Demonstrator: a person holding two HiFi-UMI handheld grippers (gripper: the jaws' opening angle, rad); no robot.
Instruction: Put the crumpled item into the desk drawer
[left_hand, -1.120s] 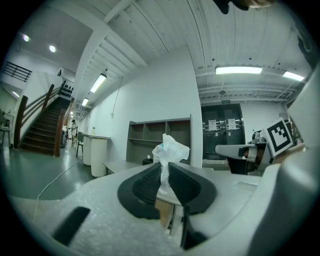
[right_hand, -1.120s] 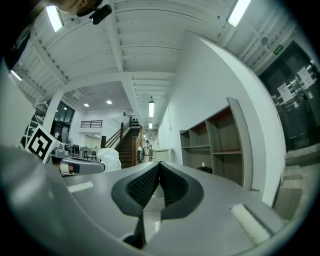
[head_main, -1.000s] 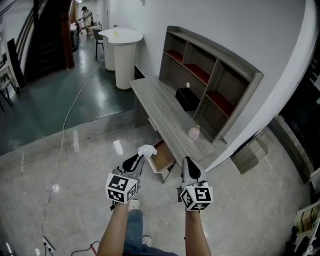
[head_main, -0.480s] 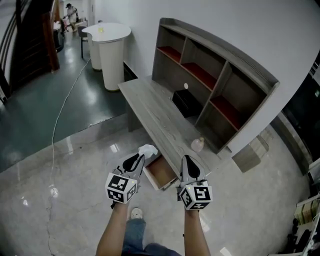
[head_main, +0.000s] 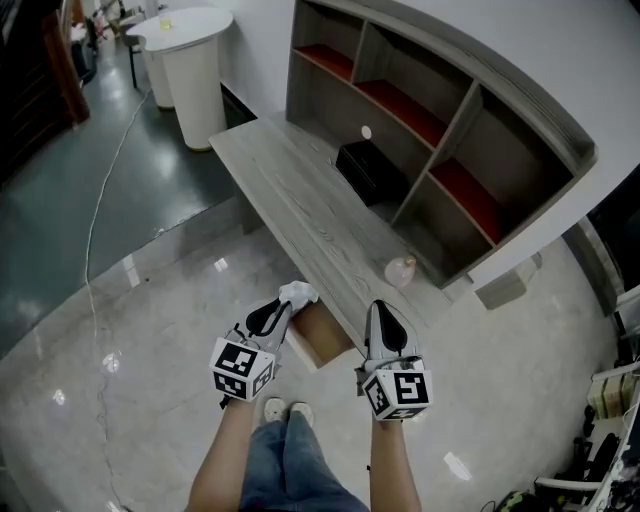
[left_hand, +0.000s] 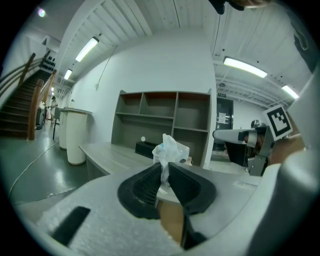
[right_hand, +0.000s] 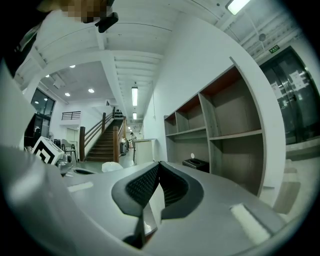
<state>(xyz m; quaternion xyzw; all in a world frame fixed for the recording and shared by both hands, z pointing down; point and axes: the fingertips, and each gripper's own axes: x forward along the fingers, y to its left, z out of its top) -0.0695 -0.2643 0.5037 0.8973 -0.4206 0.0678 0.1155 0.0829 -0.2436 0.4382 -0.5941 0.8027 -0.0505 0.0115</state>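
A white crumpled item (head_main: 298, 293) sticks out of my left gripper (head_main: 274, 318), which is shut on it just left of the open wooden desk drawer (head_main: 318, 338). In the left gripper view the crumpled item (left_hand: 170, 149) is pinched between the black pads (left_hand: 145, 182), with the grey desk (left_hand: 112, 155) beyond it. My right gripper (head_main: 384, 325) hovers over the desk's front edge to the right of the drawer. Its jaws meet at the tips (right_hand: 159, 165) with nothing between them.
The grey desk (head_main: 290, 200) carries a shelf unit (head_main: 440, 110), a black box (head_main: 372, 172) and a small pinkish object (head_main: 401, 270). A white round table (head_main: 185, 45) stands at the far left. A cable (head_main: 95, 230) runs across the shiny floor. The person's legs and shoes (head_main: 285, 412) are below the grippers.
The person has stepped closer, so the desk and drawer now lie nearer beneath both grippers. Both grippers keep their pose, and the left still holds the crumpled item.
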